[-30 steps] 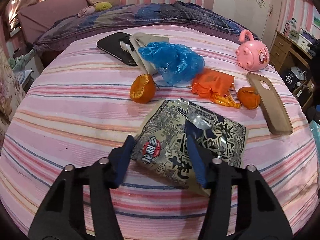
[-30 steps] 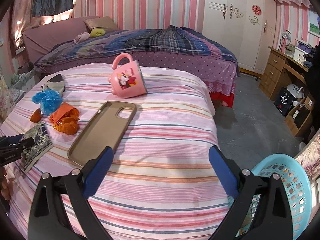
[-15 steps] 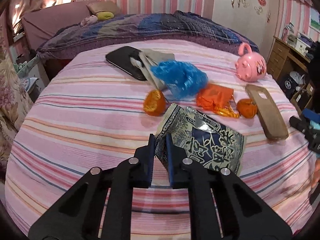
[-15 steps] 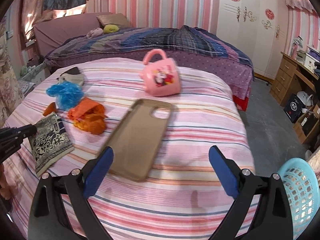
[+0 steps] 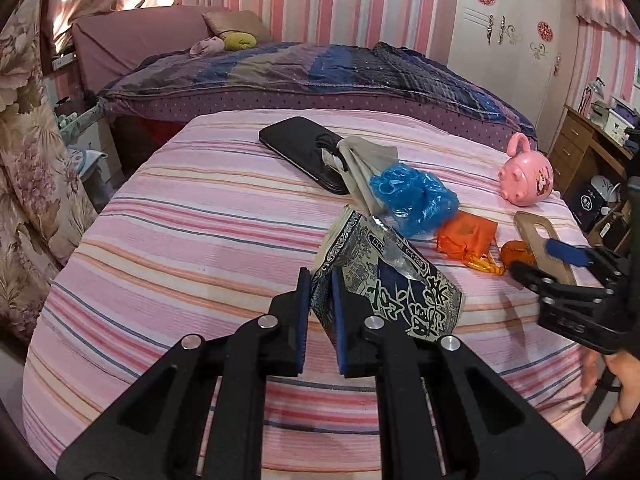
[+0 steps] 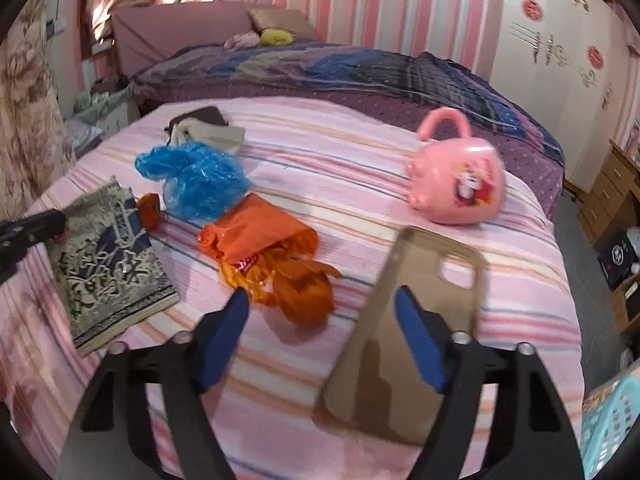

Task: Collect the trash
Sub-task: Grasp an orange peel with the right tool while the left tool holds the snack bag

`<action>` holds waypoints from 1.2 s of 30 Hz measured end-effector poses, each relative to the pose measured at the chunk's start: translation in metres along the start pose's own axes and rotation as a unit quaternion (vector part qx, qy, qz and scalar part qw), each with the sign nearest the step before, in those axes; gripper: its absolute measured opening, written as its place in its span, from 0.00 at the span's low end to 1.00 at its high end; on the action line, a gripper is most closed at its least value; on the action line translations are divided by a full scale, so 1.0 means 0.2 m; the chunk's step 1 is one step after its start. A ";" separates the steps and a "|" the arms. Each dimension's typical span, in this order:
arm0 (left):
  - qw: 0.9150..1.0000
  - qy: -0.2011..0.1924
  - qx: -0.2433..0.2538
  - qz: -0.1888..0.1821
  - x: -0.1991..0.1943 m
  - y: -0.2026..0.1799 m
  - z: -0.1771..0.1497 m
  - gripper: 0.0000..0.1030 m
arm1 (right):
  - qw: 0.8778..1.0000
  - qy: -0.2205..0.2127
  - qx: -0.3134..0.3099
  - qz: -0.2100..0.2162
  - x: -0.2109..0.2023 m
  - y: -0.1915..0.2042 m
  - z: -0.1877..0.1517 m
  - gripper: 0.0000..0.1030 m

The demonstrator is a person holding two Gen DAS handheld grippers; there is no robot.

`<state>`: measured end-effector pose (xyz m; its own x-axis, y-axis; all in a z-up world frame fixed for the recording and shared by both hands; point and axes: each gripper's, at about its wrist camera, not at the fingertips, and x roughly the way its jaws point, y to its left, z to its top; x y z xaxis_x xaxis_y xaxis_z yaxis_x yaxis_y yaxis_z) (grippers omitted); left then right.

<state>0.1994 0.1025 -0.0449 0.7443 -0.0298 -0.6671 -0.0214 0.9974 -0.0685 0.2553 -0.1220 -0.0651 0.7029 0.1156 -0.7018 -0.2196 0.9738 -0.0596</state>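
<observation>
Foil snack bag [image 5: 384, 280] is pinched in the left gripper [image 5: 319, 312]; the right gripper [image 6: 324, 320], closing around nothing, nears the orange wrapper [image 6: 260, 248]; the blue plastic bag [image 6: 196, 184] remains.

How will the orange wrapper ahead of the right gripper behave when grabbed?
The orange wrapper looks crinkled and thin, so probably light and floppy. Its loose tail may dangle or slip. The right gripper, jaws closing, has nothing between its fingers yet.

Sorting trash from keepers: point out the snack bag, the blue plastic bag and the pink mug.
snack bag [image 5: 404, 280], left wrist view, printed front face.
blue plastic bag [image 5: 414, 196], left wrist view, crumpled middle.
pink mug [image 6: 460, 184], right wrist view, side of its body.
</observation>
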 end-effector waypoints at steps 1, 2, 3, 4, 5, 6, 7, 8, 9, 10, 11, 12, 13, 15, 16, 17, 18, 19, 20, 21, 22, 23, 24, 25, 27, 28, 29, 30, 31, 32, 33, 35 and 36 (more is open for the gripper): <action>1.000 0.001 -0.002 -0.002 0.00 0.00 0.00 0.09 | 1.000 0.006 0.001 -0.002 0.01 0.01 0.00 0.62; 1.000 0.002 -0.002 -0.002 0.00 0.00 0.00 0.09 | 1.000 0.011 0.002 -0.003 0.03 0.01 0.00 0.53; 1.000 0.004 -0.002 -0.001 0.01 0.00 0.01 0.09 | 1.000 0.012 0.008 0.000 0.03 0.01 0.01 0.52; 1.000 0.004 -0.002 -0.001 0.01 0.00 0.01 0.09 | 1.000 0.010 0.009 0.004 0.03 0.01 0.01 0.51; 1.000 0.005 -0.001 0.000 0.01 -0.01 0.01 0.09 | 1.000 0.010 0.010 0.013 0.03 0.01 0.02 0.42; 1.000 0.004 0.000 -0.001 0.00 -0.01 0.01 0.09 | 1.000 0.011 0.011 0.022 0.03 0.01 0.02 0.36; 1.000 0.004 0.002 -0.001 0.00 -0.02 0.02 0.09 | 1.000 0.008 0.008 0.021 0.02 0.02 0.02 0.30; 1.000 0.003 0.004 -0.001 0.00 -0.04 0.02 0.09 | 1.000 0.004 0.005 0.019 0.01 0.02 0.01 0.28; 1.000 0.001 0.006 -0.001 -0.02 -0.05 0.02 0.09 | 1.000 -0.001 -0.003 0.016 -0.01 0.04 0.01 0.25; 1.000 -0.002 0.009 -0.003 -0.03 -0.06 0.02 0.09 | 1.000 -0.003 -0.005 0.014 -0.01 0.04 0.01 0.23; 1.000 -0.005 0.011 -0.005 -0.05 -0.07 0.03 0.09 | 1.000 -0.010 -0.009 0.011 -0.03 0.05 0.00 0.23; 1.000 -0.012 0.014 -0.007 -0.08 -0.08 0.03 0.09 | 1.000 -0.015 -0.010 0.010 -0.05 0.05 0.00 0.22; 1.000 -0.015 0.016 -0.007 -0.10 -0.09 0.03 0.09 | 1.000 -0.023 -0.011 0.007 -0.08 0.05 -0.01 0.21; 1.000 -0.023 0.017 -0.010 -0.15 -0.11 0.04 0.09 | 0.999 -0.033 -0.009 0.006 -0.13 0.04 -0.02 0.21; 0.999 -0.025 0.017 -0.013 -0.17 -0.11 0.04 0.09 | 0.999 -0.040 -0.007 0.005 -0.19 0.02 -0.03 0.21; 0.999 -0.028 0.016 -0.015 -0.19 -0.12 0.04 0.09 | 0.999 -0.042 -0.005 0.004 -0.20 0.00 -0.04 0.21; 0.999 -0.030 0.016 -0.017 -0.21 -0.13 0.05 0.09 | 0.999 -0.044 -0.002 0.003 -0.23 -0.02 -0.04 0.21; 0.999 -0.034 0.017 -0.019 -0.23 -0.14 0.05 0.09 | 0.999 -0.047 0.003 0.002 -0.26 -0.04 -0.06 0.21; 0.999 -0.037 0.018 -0.021 -0.25 -0.15 0.05 0.09 | 0.999 -0.048 0.009 0.000 -0.29 -0.06 -0.07 0.21; 0.999 -0.041 0.020 -0.021 -0.27 -0.17 0.05 0.09 | 0.999 -0.050 0.017 -0.003 -0.32 -0.10 -0.09 0.21; 0.999 -0.044 0.021 -0.023 -0.29 -0.19 0.05 0.09 | 0.999 -0.050 0.020 -0.004 -0.34 -0.12 -0.09 0.21; 0.998 -0.047 0.022 -0.024 -0.31 -0.20 0.06 0.09 | 0.998 -0.050 0.026 -0.007 -0.36 -0.15 -0.11 0.21; 0.998 -0.050 0.023 -0.026 -0.33 -0.22 0.06 0.09 | 0.998 -0.049 0.029 -0.008 -0.38 -0.17 -0.13 0.21; 0.998 -0.051 0.024 -0.027 -0.34 -0.24 0.06 0.09 | 0.998 -0.049 0.034 -0.012 -0.40 -0.20 -0.15 0.21; 0.998 -0.055 0.025 -0.028 -0.36 -0.28 0.06 0.09 | 0.998 -0.047 0.041 -0.018 -0.44 -0.25 -0.19 0.21; 0.998 -0.055 0.025 -0.028 -0.36 -0.29 0.06 0.09 | 0.998 -0.045 0.045 -0.021 -0.46 -0.28 -0.21 0.21; 0.998 -0.055 0.025 -0.028 -0.37 -0.31 0.06 0.09 | 0.998 -0.044 0.048 -0.025 -0.49 -0.31 -0.24 0.21; 0.998 -0.055 0.024 -0.030 -0.37 -0.33 0.05 0.09 | 0.997 -0.046 0.051 -0.030 -0.51 -0.35 -0.26 0.21; 0.998 -0.054 0.023 -0.032 -0.38 -0.35 0.05 0.09 | 0.997 -0.048 0.052 -0.035 -0.54 -0.38 -0.27 0.21; 0.998 -0.054 0.023 -0.033 -0.38 -0.37 0.04 0.09 | 0.997 -0.050 0.052 -0.038 -0.55 -0.40 -0.28 0.21; 0.998 -0.054 0.025 -0.033 -0.38 -0.39 0.04 0.09 | 0.996 -0.052 0.053 -0.041 -0.57 -0.42 -0.29 0.21; 0.997 -0.057 0.032 -0.032 -0.39 -0.44 0.02 0.09 | 0.995 -0.057 0.056 -0.051 -0.62 -0.49 -0.31 0.21; 0.997 -0.058 0.038 -0.033 -0.39 -0.47 0.01 0.09 | 0.995 -0.058 0.058 -0.056 -0.64 -0.53 -0.33 0.21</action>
<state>0.1445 0.0122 0.0154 0.8148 -0.0917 -0.5724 0.0768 0.9958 -0.0502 0.1443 -0.2535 -0.0159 0.7932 0.0196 -0.6087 -0.0604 0.9971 -0.0466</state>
